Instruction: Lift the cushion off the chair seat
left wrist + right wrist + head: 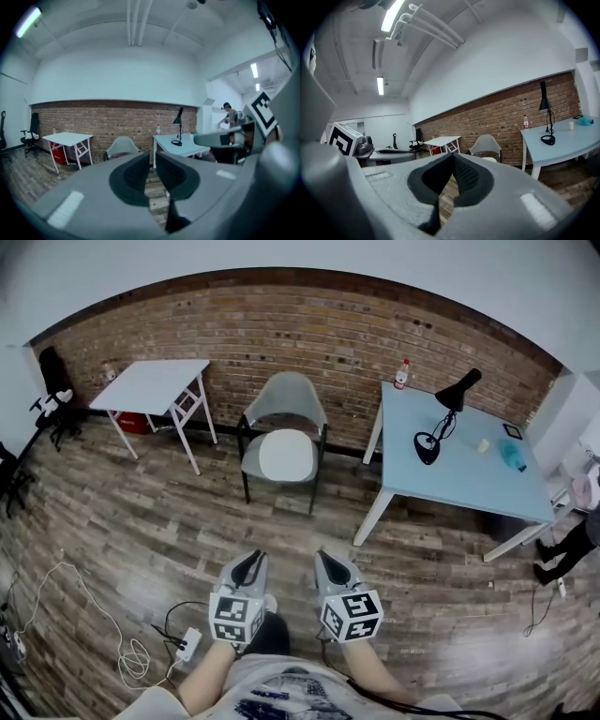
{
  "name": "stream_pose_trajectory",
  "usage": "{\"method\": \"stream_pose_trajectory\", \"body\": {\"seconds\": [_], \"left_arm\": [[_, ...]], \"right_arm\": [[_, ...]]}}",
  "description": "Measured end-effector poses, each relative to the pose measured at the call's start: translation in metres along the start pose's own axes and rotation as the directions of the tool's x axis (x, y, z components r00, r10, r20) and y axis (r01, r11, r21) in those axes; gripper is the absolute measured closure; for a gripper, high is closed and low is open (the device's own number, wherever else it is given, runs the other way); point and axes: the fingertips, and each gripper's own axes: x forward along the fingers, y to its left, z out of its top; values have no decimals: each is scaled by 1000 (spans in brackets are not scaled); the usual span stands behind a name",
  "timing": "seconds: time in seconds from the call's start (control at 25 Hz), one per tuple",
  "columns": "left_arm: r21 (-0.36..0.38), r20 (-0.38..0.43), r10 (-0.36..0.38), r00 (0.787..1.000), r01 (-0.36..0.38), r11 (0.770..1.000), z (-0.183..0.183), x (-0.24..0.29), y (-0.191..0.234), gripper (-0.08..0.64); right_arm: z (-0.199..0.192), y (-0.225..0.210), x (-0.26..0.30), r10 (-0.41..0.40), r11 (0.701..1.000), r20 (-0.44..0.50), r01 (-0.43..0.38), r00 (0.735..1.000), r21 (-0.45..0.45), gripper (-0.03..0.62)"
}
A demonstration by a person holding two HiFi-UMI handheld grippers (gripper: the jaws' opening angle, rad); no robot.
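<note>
Cushion [286,456]: pale, rounded pad lying flat on the seat of the chair [284,401]; not yet lifted.
Chair: grey shell, dark legs, against the brick wall between a white desk [155,383] and a blue desk [467,470]; its open front faces the person.
Direction from grippers: straight ahead and well apart, with bare floor [141,521] between.
Nearer hand: neither, by my reading; the cushion sits about midway between the lines of the two grippers.
Long axis: the pad looks slightly wider than deep, running side to side as seen from the head view; each gripper could take one side edge.
Left gripper [254,557]: jaws closed to a thin slit, nothing between them, touching nothing; points nearly level toward the chair.
Right gripper [323,557]: jaws pressed together, empty, touching nothing; points the same way, just beside the left.
Step in hand: approach, judged; both grippers would need to open before taking the pad's edges.
Risk: a one-sided grip may let the soft pad sag or drag on the chair arms.
</note>
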Motion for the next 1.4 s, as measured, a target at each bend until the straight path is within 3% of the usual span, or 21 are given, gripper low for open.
{"method": "stream_pose_trajectory", "body": {"seconds": [0.6,0.88,1.4], "left_arm": [[-7,-31,-64,997,64,998,36,173,163,528],[-28,-44,-60,997,59,998,41,222,237,528],[-69,-108,-75,991,68,995,25,293,274,528]], "right_arm": [[42,-43,225,-47,999,-43,48,998,25,594],[51,-50,303,-65,997,-62,67,996,29,594],[48,-92,376,-79,995,-123,86,989,52,594]]}}
